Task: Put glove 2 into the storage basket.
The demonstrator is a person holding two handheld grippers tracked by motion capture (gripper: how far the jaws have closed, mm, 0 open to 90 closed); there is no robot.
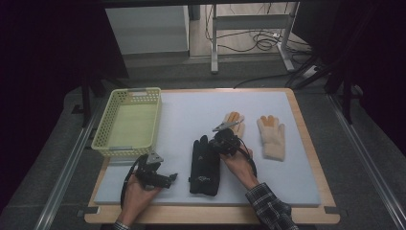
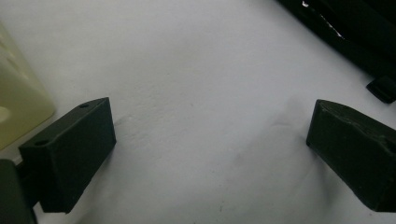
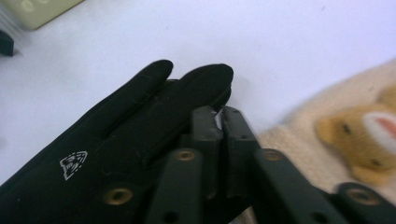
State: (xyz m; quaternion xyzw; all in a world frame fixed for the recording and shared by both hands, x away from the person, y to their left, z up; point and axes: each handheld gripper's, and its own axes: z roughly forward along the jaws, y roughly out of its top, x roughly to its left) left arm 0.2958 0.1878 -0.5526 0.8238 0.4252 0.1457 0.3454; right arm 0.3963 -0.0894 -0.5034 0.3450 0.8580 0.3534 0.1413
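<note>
Here the right hand (image 1: 239,165) reached in from the near edge of the desk (image 1: 306,139), forearm angled toward the middle, and held the right gripper (image 1: 225,142) over the fingertips of the black glove (image 1: 205,165). In the right gripper view its jaws stood clenched together with at most a sliver of light between them, low against the black glove's (image 3: 116,140) fingertips; whether any fabric was pinched there was hard to tell, since the jaws hid the contact. The left hand (image 1: 136,196) rested near the near left corner, holding the left gripper (image 1: 168,179) on its side, pointing toward the black glove. In the left gripper view its jaws were released and wide apart over bare white mat (image 2: 196,93), nothing between them. The black glove lay lengthwise near the middle of the near edge, fingers pointing away from the person. Just beyond the right gripper lay one cream glove (image 1: 234,122), partly covered, and a second cream glove (image 1: 272,136) lay apart toward the right edge, flat and clear all round. One yellow basket (image 1: 127,122) sat at the far left corner, against the left edge. Counted, there were three gloves, one basket and two grippers. Open mat stretched across the far middle and along the near right corner.
</note>
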